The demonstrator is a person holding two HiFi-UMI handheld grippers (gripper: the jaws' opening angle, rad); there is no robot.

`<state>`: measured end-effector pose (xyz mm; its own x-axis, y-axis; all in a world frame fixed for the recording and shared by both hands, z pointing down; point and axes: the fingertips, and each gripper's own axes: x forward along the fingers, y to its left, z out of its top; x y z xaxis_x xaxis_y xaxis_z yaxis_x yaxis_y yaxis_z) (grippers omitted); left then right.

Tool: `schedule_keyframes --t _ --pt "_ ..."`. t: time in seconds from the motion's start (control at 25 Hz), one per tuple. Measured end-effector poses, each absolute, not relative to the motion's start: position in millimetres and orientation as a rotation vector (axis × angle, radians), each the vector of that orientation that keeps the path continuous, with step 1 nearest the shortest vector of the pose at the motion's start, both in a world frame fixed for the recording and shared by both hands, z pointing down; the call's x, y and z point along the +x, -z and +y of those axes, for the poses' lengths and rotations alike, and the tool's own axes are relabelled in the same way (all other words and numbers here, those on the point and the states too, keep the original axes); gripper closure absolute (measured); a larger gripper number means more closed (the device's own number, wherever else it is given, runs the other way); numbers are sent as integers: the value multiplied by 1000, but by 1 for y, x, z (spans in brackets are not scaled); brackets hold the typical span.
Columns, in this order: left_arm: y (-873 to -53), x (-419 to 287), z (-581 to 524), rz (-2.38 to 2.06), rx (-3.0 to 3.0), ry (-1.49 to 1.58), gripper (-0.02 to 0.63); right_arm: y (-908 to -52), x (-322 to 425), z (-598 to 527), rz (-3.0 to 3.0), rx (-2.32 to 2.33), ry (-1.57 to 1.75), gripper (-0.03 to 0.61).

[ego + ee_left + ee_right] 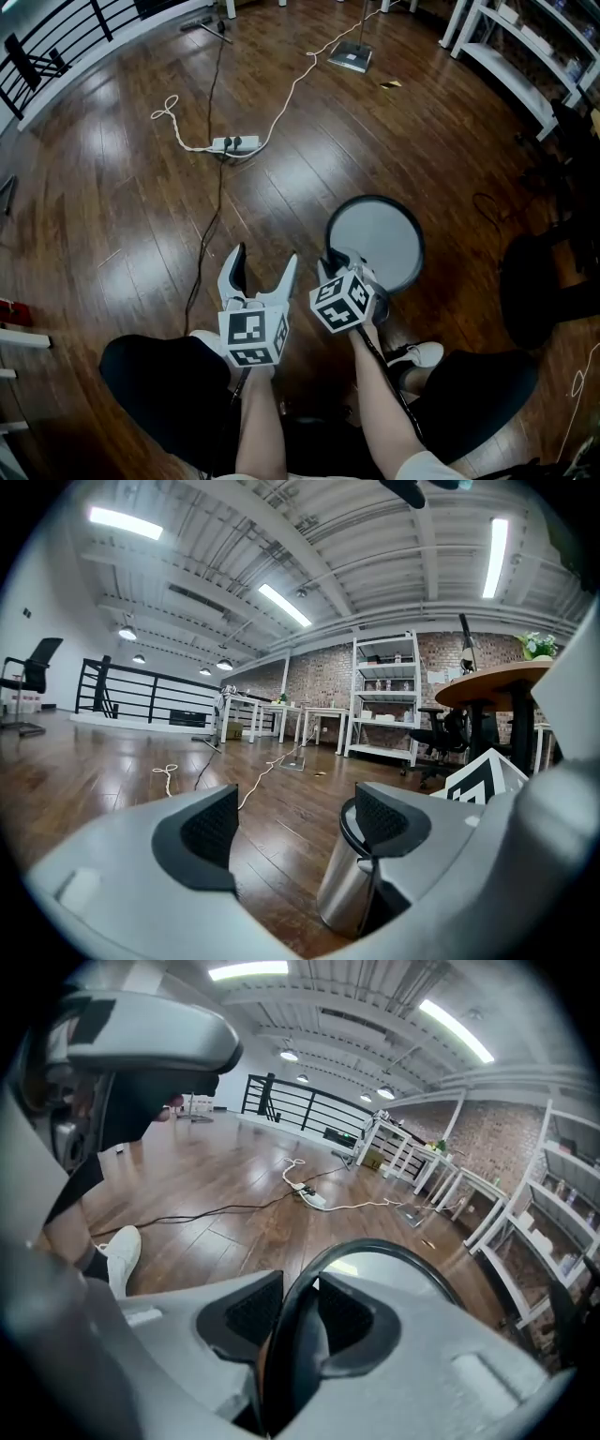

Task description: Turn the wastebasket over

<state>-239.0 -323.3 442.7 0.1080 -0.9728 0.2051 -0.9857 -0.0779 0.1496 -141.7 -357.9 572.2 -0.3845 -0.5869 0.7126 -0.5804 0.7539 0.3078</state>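
The wastebasket [377,236] stands upright on the wood floor, a round metal bin with a black rim and a pale inside. In the left gripper view its shiny side [343,891] shows low at the right. My right gripper [336,262] reaches down onto the near edge of the bin. In the right gripper view the black rim [398,1252] runs between the two pads, and the right gripper [298,1318] is shut on it. My left gripper [264,255] hovers just left of the bin, jaws wide apart. Nothing sits between the pads of the left gripper [295,823].
A black cable [212,225] and a white cord with a power strip [234,143] cross the floor ahead. A flat stand base [350,58] lies farther off. White shelves [520,66] line the right, a black chair base [548,281] sits close right, and a railing [56,47] runs far left.
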Motion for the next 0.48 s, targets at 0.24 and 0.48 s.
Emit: schedule_keyframes --t 0.24,0.48 --pt "-440 -241 -320 -1945 2137 -71 204 -570 -139 -353 -2096 975 -114 505" --pt "-437 -242 -317 -1963 2121 -73 204 -553 -139 -347 -2183 929 -157 509"
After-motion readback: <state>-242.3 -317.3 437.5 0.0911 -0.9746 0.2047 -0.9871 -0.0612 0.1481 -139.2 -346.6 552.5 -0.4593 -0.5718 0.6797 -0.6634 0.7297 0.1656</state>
